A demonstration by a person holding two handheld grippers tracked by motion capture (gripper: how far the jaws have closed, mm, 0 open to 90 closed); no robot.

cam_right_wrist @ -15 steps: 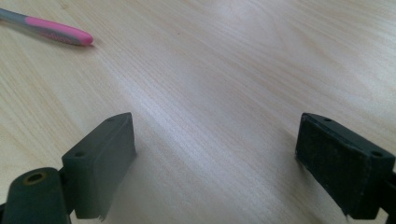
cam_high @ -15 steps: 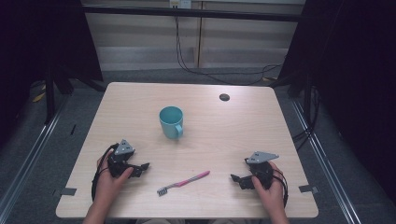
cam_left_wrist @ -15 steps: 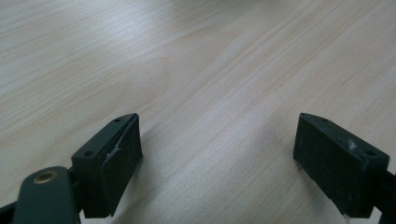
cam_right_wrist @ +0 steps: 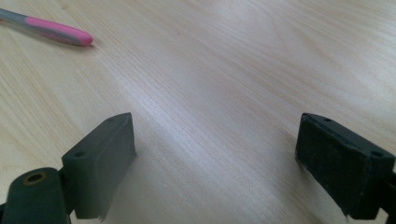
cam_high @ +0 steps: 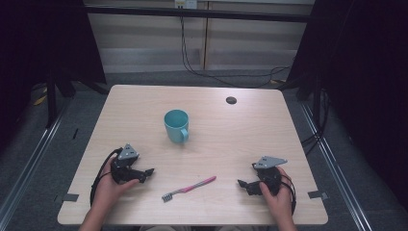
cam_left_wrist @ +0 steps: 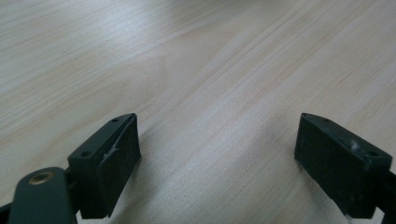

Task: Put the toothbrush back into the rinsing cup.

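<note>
Pale wood worktop (cam_high: 250, 144), dark room beyond: a pink toothbrush (cam_high: 188, 188) lies flat between the two tongs, nearer the left tongs (cam_high: 149, 172), handle tip toward the right tongs (cam_high: 242, 183). Both stand wide and empty. Light, stiff and thin, it looks best pinched mid-handle. Beyond the tongs, a teal mug (cam_high: 176, 125) stands upright; nothing visible inside.

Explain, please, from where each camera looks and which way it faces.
High view: above the person's side, looking forward and down on the light wooden table; both hands, left gripper and right gripper show.
Left gripper view: low over bare tabletop; two black jaws stand open.
Right gripper view: low over tabletop; open jaws.
Shared: the pink and grey plastic toothbrush shows in high and right gripper views.
</note>
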